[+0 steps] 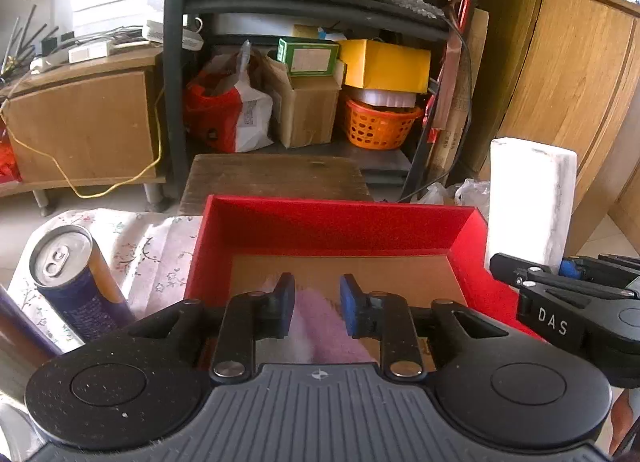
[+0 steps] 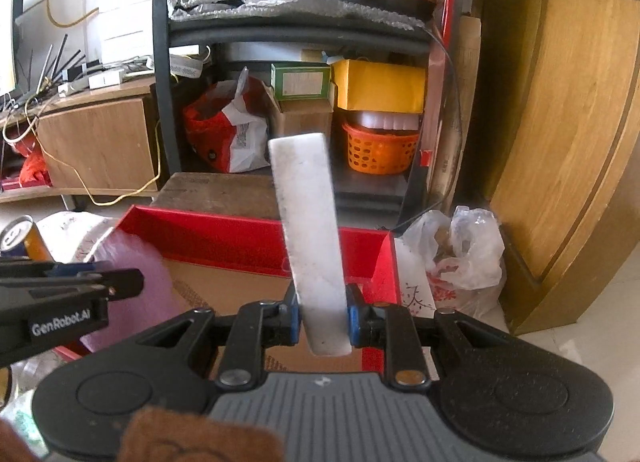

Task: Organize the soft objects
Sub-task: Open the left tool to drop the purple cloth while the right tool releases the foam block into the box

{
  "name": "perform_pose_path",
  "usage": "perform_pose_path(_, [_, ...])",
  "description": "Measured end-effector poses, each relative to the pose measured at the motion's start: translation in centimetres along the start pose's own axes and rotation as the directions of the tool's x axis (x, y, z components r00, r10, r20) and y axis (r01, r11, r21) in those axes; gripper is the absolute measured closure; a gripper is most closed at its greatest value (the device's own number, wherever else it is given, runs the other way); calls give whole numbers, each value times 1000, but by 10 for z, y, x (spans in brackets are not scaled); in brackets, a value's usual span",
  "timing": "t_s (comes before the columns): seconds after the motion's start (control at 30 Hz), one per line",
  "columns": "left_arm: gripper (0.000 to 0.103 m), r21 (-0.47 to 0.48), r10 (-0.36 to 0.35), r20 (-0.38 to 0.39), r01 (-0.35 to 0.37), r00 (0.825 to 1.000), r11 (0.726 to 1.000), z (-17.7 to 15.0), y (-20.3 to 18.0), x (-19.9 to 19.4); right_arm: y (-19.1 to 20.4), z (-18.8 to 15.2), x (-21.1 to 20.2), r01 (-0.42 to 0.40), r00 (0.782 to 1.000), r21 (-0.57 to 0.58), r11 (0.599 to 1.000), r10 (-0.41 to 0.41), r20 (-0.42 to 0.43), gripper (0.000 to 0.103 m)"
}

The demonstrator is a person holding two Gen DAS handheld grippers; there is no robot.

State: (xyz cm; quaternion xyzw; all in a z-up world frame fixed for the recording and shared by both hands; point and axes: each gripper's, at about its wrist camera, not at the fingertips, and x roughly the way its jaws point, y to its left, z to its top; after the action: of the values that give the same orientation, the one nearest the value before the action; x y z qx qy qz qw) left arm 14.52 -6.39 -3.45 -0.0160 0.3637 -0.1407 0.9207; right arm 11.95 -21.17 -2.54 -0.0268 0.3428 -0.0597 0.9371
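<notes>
A red box (image 1: 340,224) with a brown cardboard floor stands in front of me; it also shows in the right wrist view (image 2: 224,238). A pink fuzzy cloth (image 1: 324,326) lies inside it, below my left gripper (image 1: 317,304), whose jaws are open and apart over the cloth. The cloth also shows in the right wrist view (image 2: 136,286). My right gripper (image 2: 322,318) is shut on a white foam block (image 2: 308,230), held upright above the box's right side. The block also shows in the left wrist view (image 1: 528,198).
A drink can (image 1: 72,282) stands left of the box on a floral cloth (image 1: 152,250). A brown cloth (image 2: 192,438) lies at the bottom edge. A plastic bag (image 2: 460,258) sits right of the box. A cluttered shelf (image 1: 312,94) and wooden cabinet (image 1: 568,74) stand behind.
</notes>
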Motion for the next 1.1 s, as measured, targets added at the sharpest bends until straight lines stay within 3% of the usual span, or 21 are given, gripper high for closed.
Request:
perform_pose_path(0.17, [73,-3,6,-2,-6,1000,1000,-1,1,-2,1,0,-1,10,1000,4,1000,-10,1,102])
perform_pose_path(0.47, [56,-5,15,24,-15,1000,1000,-2,4,-25,7,0,-15,43,998,-28,999,-42,44,79])
perform_pose_path(0.6, [49,-14,14,37,-13,999,1000,-4,5,-38,10,-1,-24,37,998,-33,999,-35,60,78])
perform_pose_path(1.1, [46,-9,24,39,-24,999,1000,-16,7,-59,8,-10,-41,39,997,-45,998,-36,75,76])
